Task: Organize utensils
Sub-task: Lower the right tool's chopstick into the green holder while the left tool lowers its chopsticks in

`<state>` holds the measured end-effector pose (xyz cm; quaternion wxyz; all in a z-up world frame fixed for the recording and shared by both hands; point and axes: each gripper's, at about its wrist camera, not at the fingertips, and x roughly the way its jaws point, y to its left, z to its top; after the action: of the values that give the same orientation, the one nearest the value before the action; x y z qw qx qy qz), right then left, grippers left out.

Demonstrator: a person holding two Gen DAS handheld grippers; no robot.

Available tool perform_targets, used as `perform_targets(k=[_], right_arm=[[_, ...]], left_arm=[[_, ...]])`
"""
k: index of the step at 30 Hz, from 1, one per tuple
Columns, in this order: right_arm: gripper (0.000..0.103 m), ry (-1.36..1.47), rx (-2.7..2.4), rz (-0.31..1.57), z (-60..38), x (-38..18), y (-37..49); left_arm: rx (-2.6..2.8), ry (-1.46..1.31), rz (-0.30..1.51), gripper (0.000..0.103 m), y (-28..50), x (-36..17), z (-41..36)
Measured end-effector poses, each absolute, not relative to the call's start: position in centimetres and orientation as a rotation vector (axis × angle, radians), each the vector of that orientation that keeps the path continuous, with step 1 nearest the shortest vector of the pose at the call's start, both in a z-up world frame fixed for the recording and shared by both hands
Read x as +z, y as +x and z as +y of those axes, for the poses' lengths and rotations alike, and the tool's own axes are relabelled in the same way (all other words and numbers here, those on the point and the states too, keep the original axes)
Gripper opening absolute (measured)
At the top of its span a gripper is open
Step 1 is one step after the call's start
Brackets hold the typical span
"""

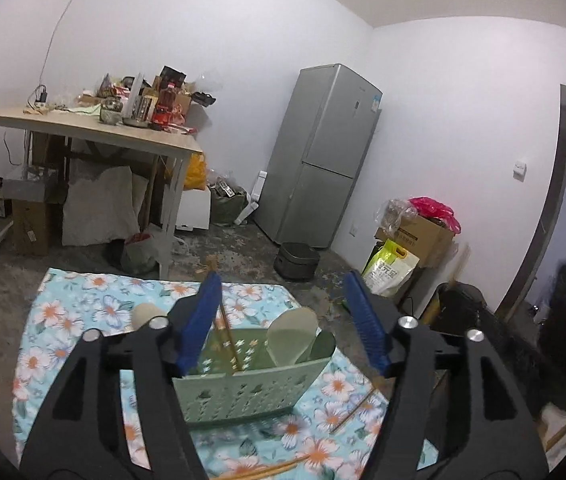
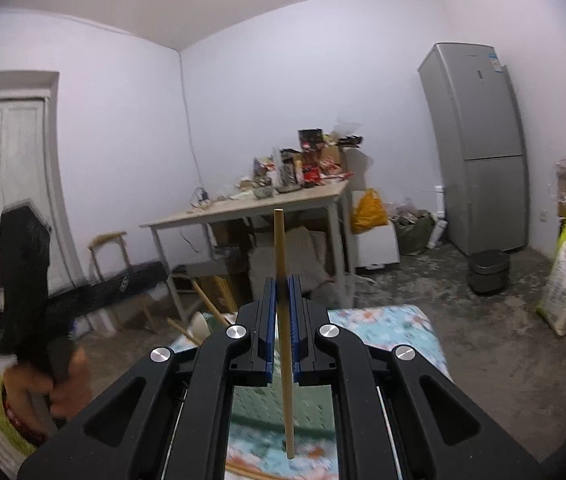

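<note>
Right wrist view: the right tool (image 2: 282,300) is pinched on a round, smooth wooden chopstick (image 2: 283,280), held upright between ribbed blue pads (image 2: 295,320). Below it, a pale green perforated plastic basket (image 2: 279,404) is seen on a floral cloth (image 2: 387,332). The left tool (image 1: 283,320) is spread, nothing gripped, above the basket (image 1: 243,396). A slip is likely if the thin stick pivots; loose chopsticks (image 1: 357,408) remain beside the basket.

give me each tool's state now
left tool: open, nothing between its pads, above the basket
right tool: shut on a chopstick
</note>
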<state>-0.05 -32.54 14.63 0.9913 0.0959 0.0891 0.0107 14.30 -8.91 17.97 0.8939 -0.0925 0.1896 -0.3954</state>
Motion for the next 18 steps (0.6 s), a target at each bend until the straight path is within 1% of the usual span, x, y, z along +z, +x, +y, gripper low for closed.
perform_targets(k=[4,11,13,18], right_arm=[[0.006,0.184,0.074,0.142,-32.4,16.8,1.6],[0.006,0.136,0.119,0.111,-31.0,19.9,6.2],[0.006,0.102,0.110,0.115,-30.2,20.0,7.8],[0.006,0.065,0.085,0.177,-29.2,18.6,12.2]], left_arm=[[-0.796,-0.182,0.416,0.068,13.0,16.8,-6.3],[-0.706,-0.201,0.563,0.072,12.5,11.1,-1.1],[-0.667,-0.211,0.615,0.072,12.5,9.2,0.5],[-0.584,-0.254,0.685,0.073,12.7,6.3,3.5]])
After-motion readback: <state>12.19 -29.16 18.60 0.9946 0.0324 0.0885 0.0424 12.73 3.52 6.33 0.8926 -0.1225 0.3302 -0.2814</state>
